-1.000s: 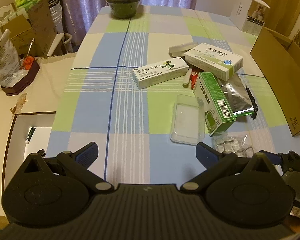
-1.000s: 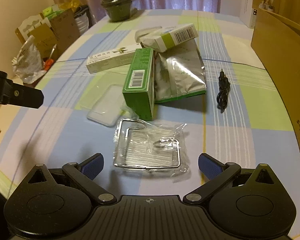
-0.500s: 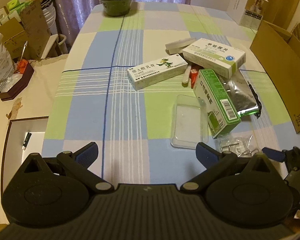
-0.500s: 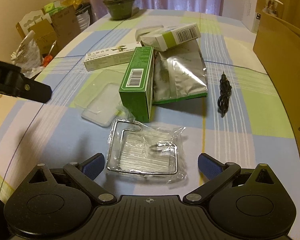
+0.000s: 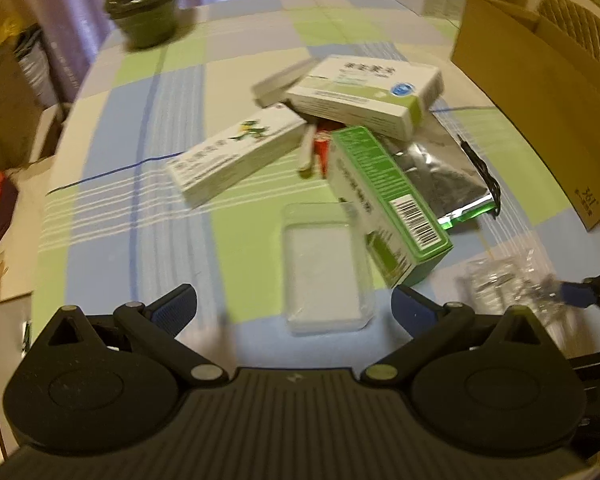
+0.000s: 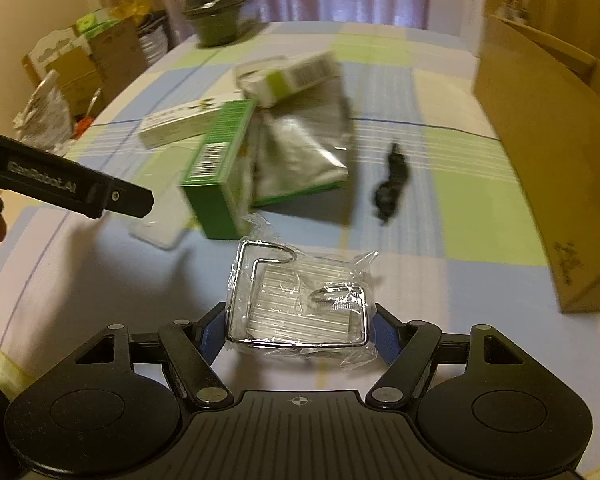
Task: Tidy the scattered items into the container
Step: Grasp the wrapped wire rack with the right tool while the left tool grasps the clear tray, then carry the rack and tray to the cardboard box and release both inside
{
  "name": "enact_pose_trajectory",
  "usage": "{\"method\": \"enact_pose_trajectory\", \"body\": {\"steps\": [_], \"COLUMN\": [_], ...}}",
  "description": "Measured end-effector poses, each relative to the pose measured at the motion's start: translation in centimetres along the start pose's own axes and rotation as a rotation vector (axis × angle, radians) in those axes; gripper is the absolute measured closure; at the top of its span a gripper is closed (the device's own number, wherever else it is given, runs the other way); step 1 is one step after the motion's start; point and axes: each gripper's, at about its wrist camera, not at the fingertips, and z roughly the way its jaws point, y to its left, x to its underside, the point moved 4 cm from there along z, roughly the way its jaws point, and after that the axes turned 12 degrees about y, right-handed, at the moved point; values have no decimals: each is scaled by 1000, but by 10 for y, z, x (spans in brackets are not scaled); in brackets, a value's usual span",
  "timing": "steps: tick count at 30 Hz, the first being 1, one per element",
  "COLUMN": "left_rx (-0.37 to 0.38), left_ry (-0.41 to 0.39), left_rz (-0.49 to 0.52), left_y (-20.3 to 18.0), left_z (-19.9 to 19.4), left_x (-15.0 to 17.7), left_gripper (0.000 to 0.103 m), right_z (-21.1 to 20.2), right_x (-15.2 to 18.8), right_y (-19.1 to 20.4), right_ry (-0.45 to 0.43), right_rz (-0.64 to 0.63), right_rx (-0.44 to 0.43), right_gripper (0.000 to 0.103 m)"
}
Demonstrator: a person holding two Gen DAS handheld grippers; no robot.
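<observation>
My right gripper (image 6: 298, 330) is shut on a wire rack in a clear bag (image 6: 300, 300); its blue pads press the bag's two sides. The same bag (image 5: 504, 280) shows at the right of the left wrist view. My left gripper (image 5: 294, 312) is open just above the table, with a clear plastic tray (image 5: 324, 272) lying between and ahead of its fingers. Beyond lie a green box (image 5: 384, 200), a foil pouch (image 5: 440, 172), two white medicine boxes (image 5: 240, 156) (image 5: 364, 92) and a black cable (image 6: 392, 180). An open cardboard box (image 6: 560, 140) stands at the right.
A dark green pot (image 5: 144, 12) sits at the far end of the checked tablecloth (image 5: 140, 240). Cartons and bags crowd the floor left of the table. A hand holding the left gripper's body (image 6: 80, 188) reaches in from the left of the right wrist view.
My right gripper has moved onto the bagged rack and shut on it. My left gripper has advanced toward the clear tray and the pile, staying open.
</observation>
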Motion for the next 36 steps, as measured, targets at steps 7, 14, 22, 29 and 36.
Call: {"method": "enact_pose_trajectory", "body": {"steps": [7, 14, 22, 29, 36], "left_rx": [-14, 6, 13, 29, 82], "left_ry": [51, 81, 66, 29, -24], "left_rz": [30, 17, -14, -45, -33], "left_y": [-8, -7, -4, -15, -55], "left_z": [30, 34, -7, -48, -80], "left_x": [-18, -16, 5, 19, 21], "left_gripper": [25, 51, 52, 52, 52], "right_z": [-2, -5, -23, -55, -94], "right_x": [0, -3, -6, -6, -3], "right_y": [-22, -22, -22, -24, -41], "right_ry": [9, 6, -29, -89, -164], "right_rz": [33, 31, 35, 41, 61], "right_rx": [15, 3, 2, 11, 42], "right_gripper": [28, 28, 28, 28, 28]}}
